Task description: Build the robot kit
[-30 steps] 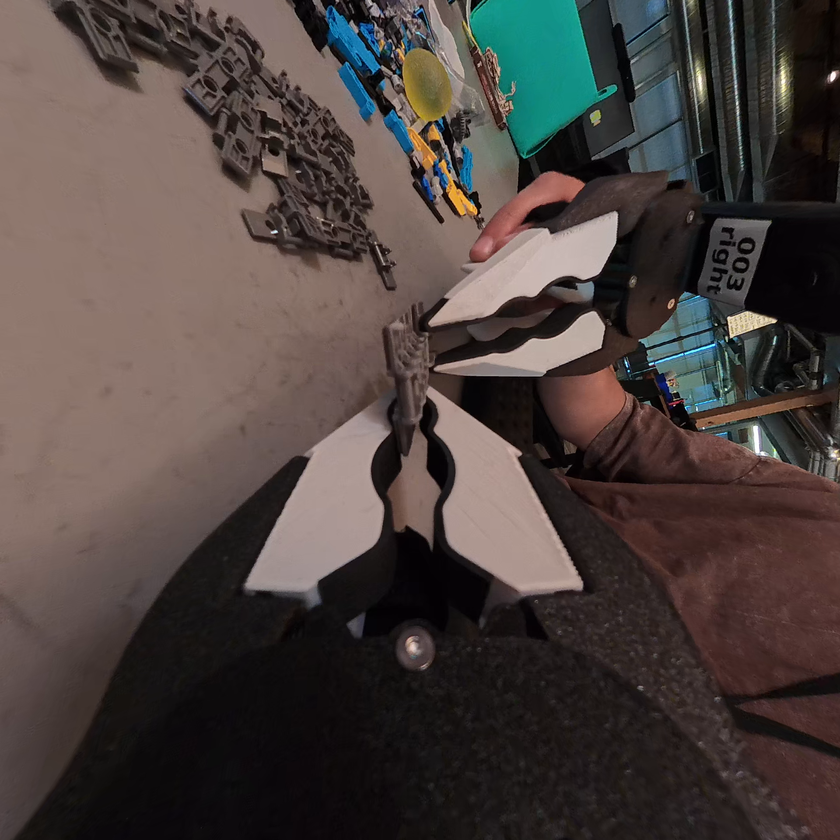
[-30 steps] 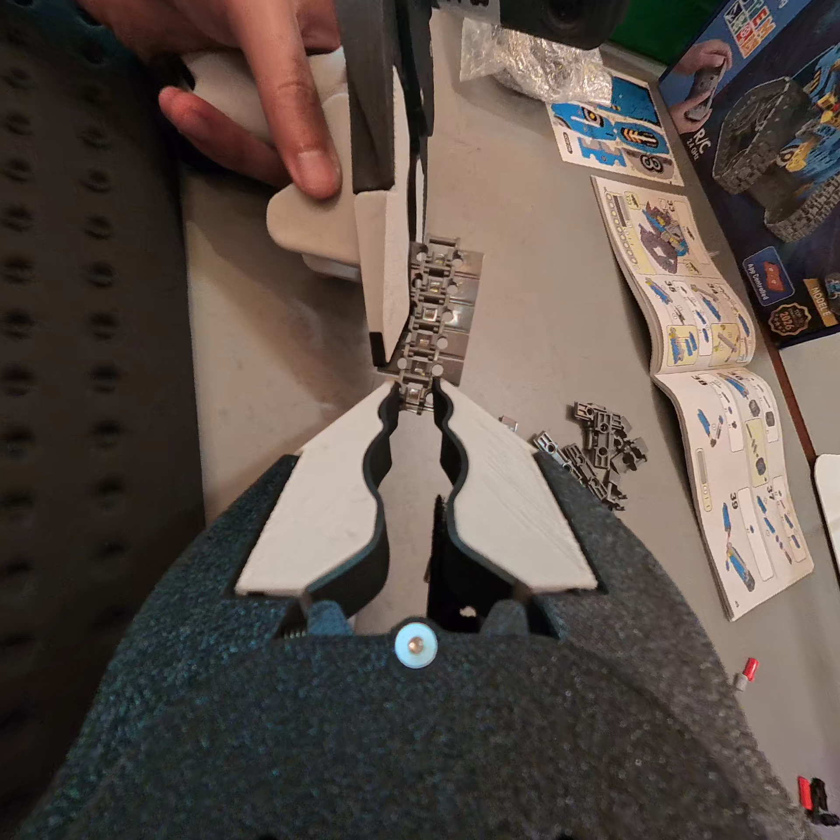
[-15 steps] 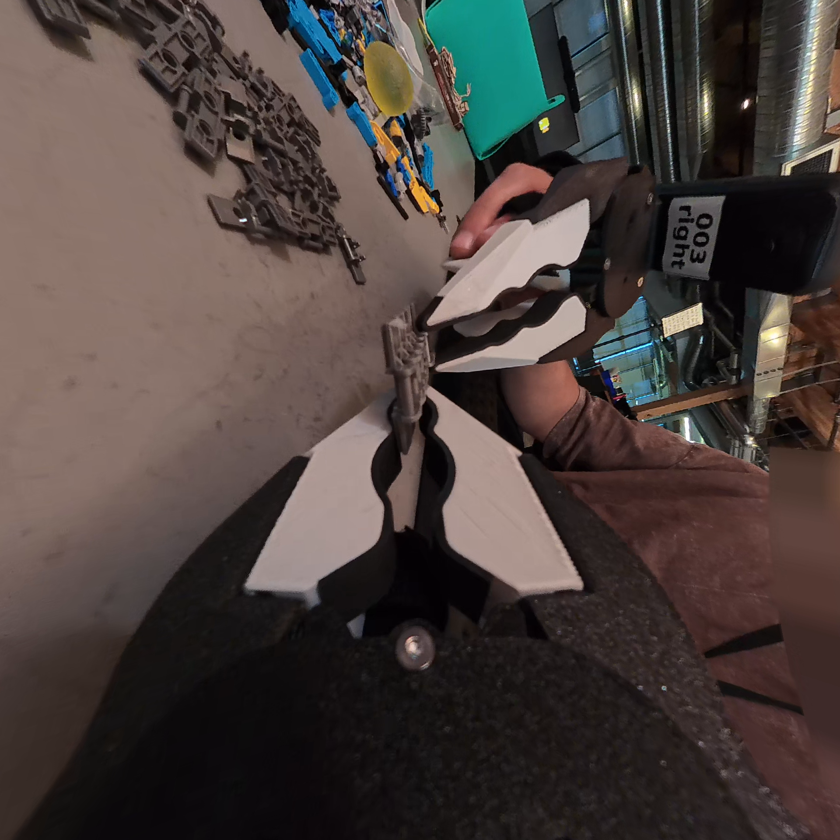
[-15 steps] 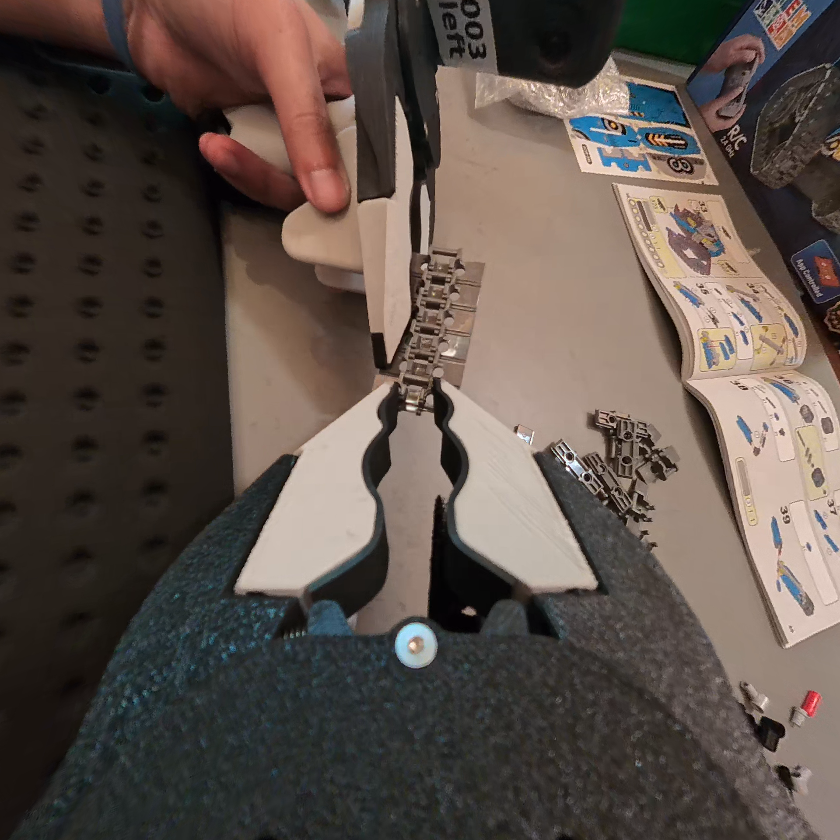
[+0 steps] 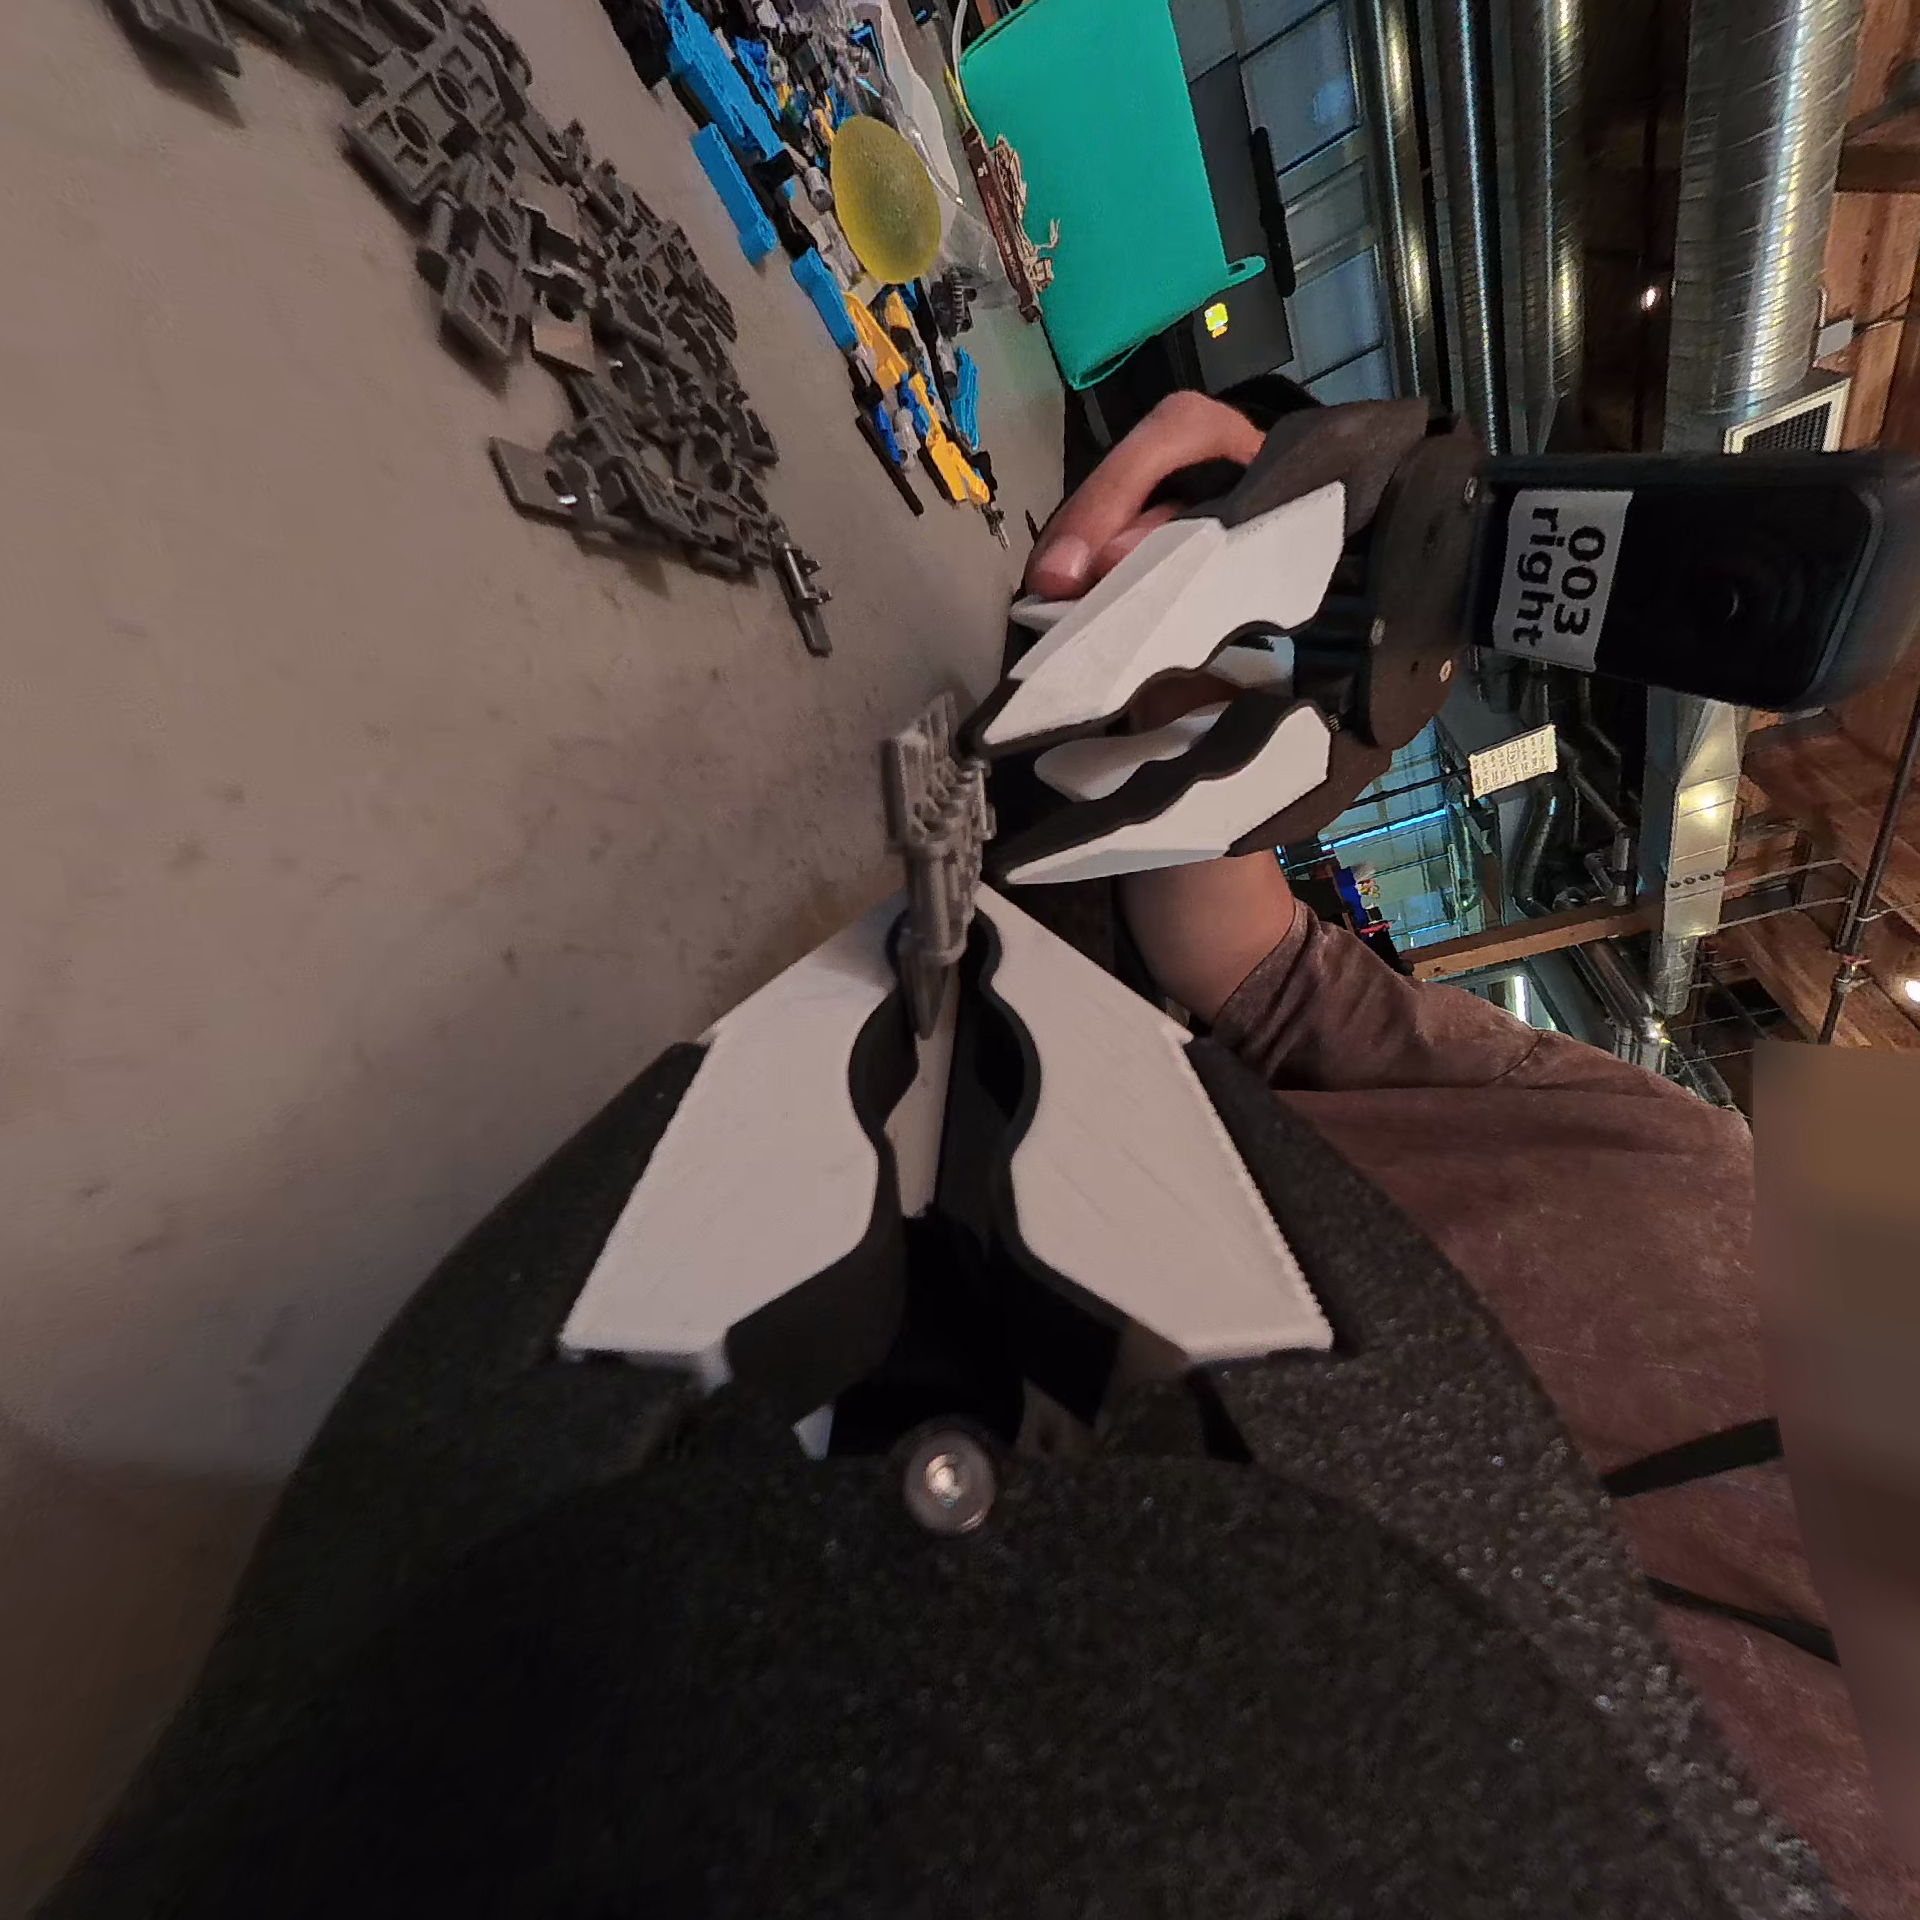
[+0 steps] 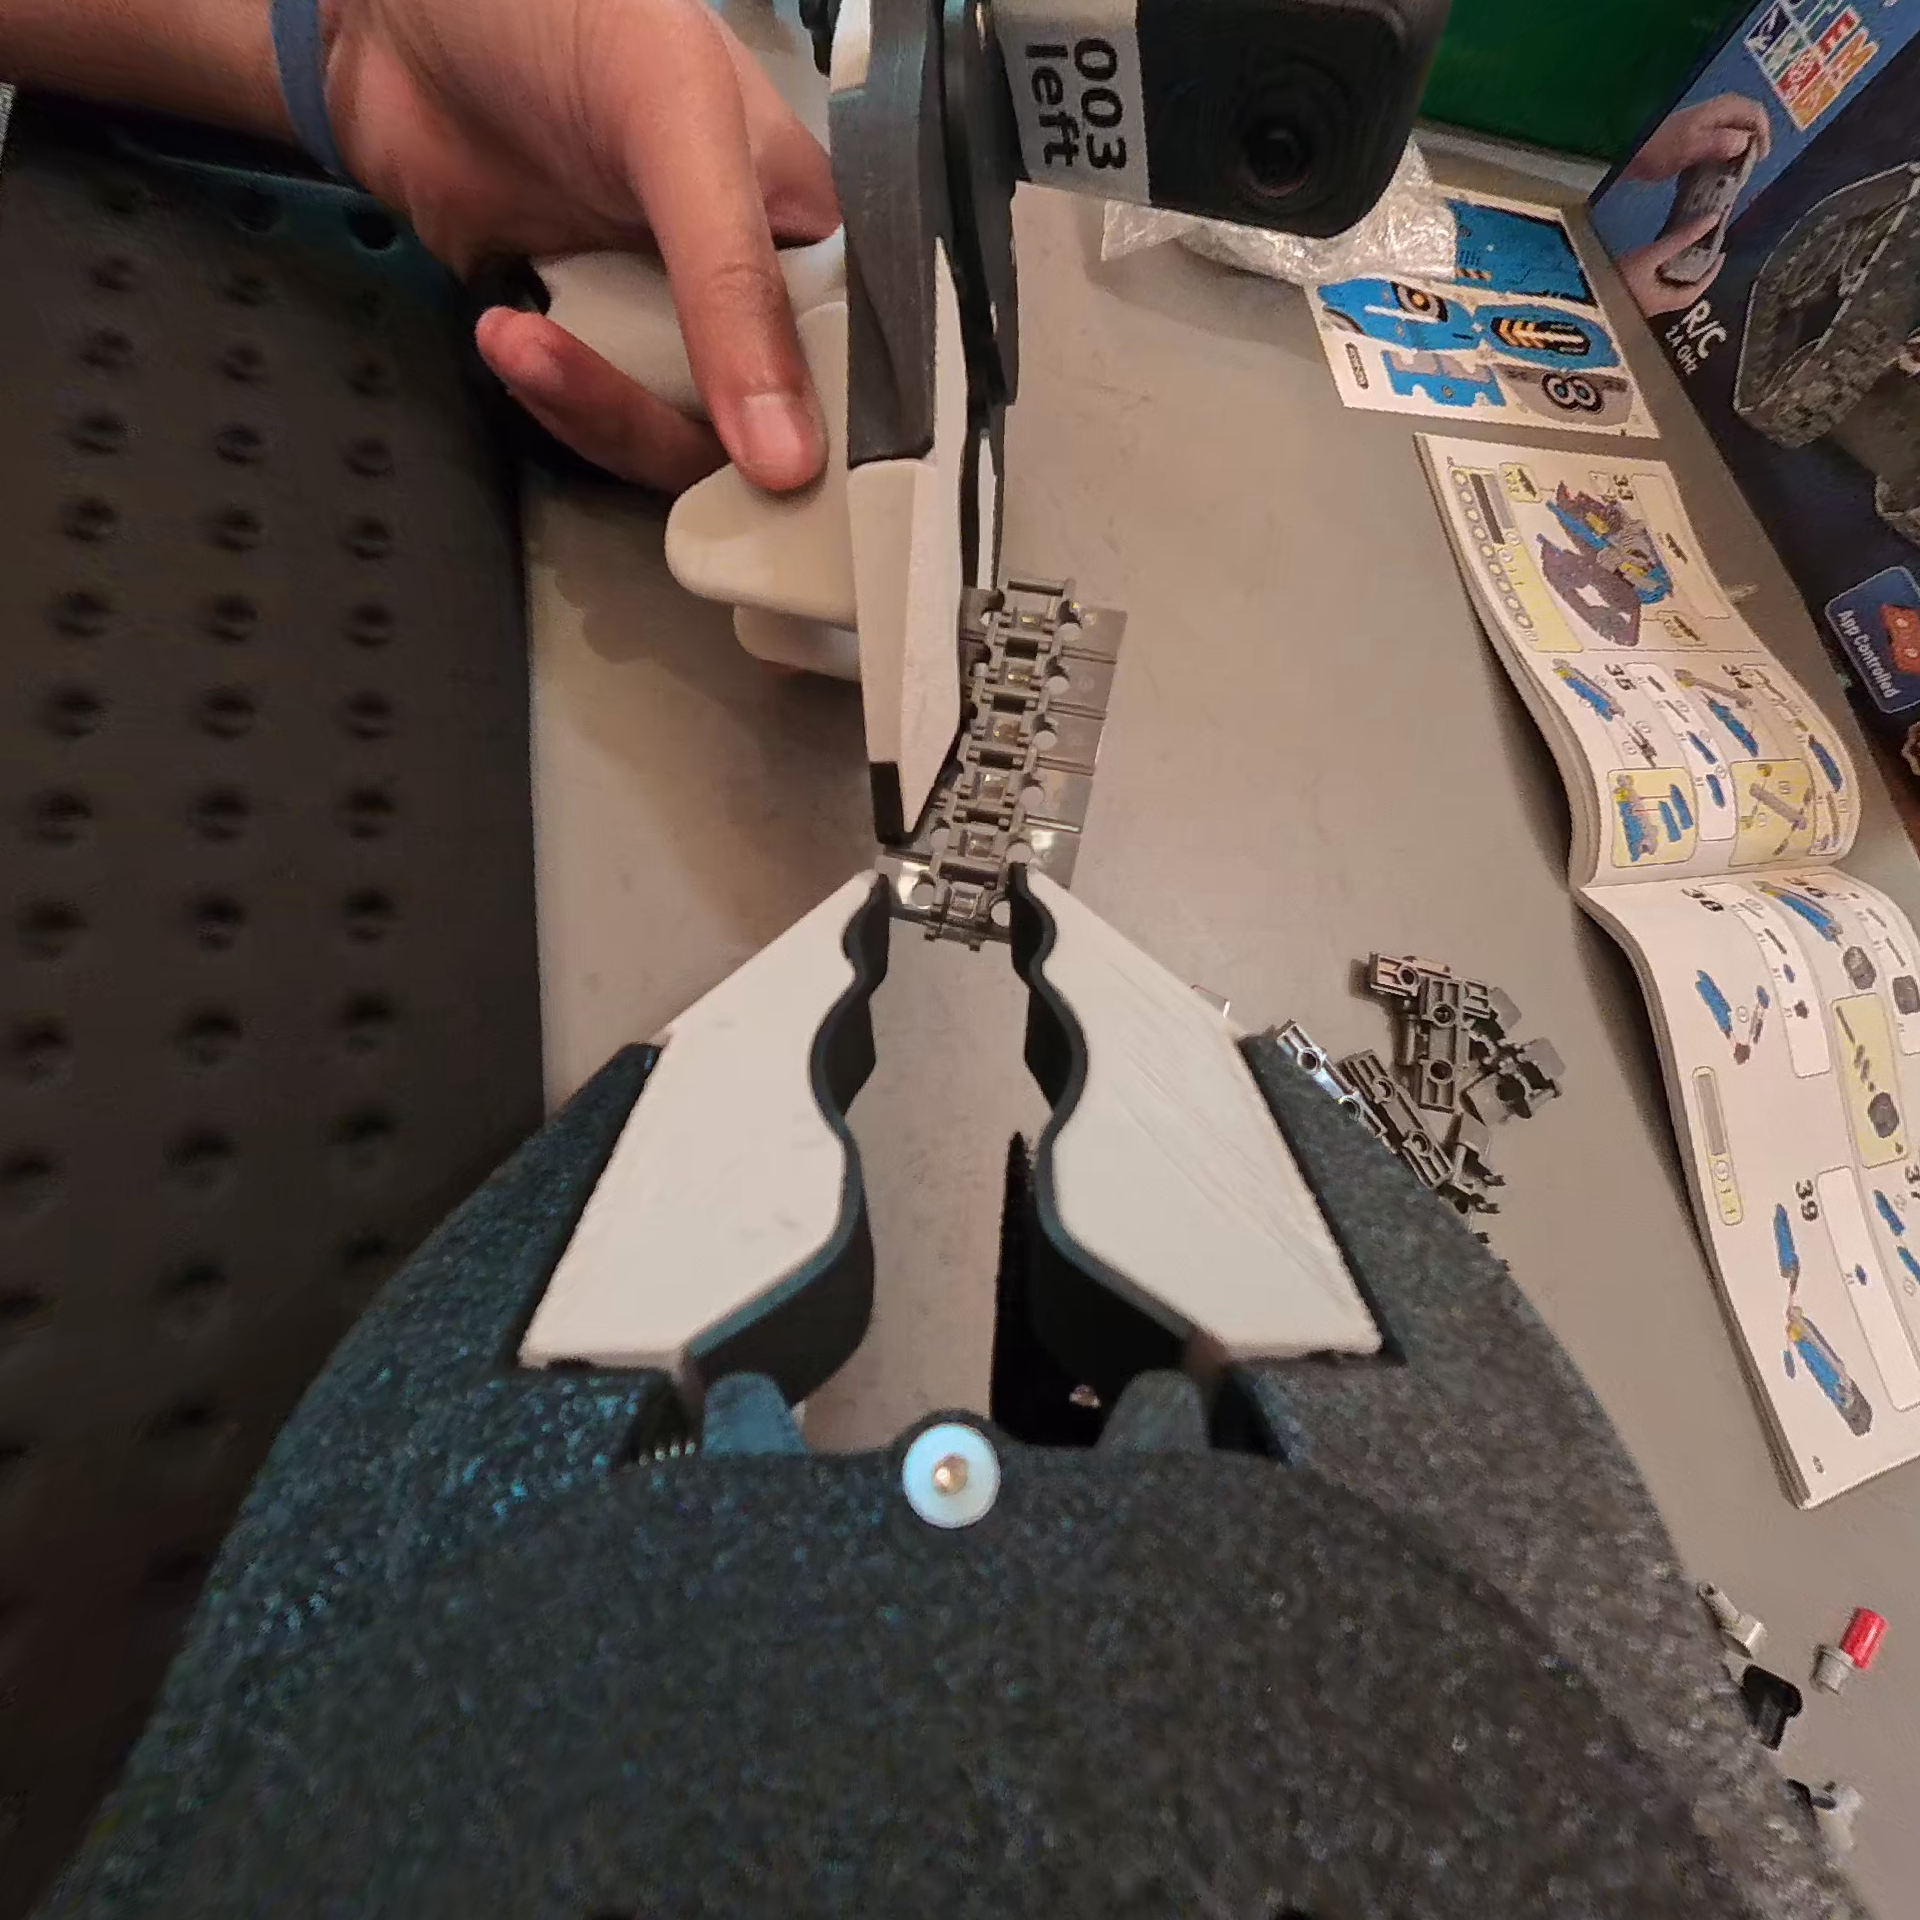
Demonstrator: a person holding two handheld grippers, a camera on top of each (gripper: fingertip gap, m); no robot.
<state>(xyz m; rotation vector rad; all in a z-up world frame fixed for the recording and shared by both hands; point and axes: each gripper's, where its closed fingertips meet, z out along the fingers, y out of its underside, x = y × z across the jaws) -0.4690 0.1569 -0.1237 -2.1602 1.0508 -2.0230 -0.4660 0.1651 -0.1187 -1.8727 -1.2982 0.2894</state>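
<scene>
Grey table (image 5: 312, 831) — silver ducts (image 5: 1756, 208) beyond

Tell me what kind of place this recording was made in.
Probably a workshop or maker space in an industrial building. A grey table carries loose grey track links, an open instruction booklet and the kit's box; big metal ducts and timber beams run behind.

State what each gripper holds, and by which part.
Both hold one grey track-link strip: right gripper pinches its near end, left gripper clamps its long edge.
</scene>
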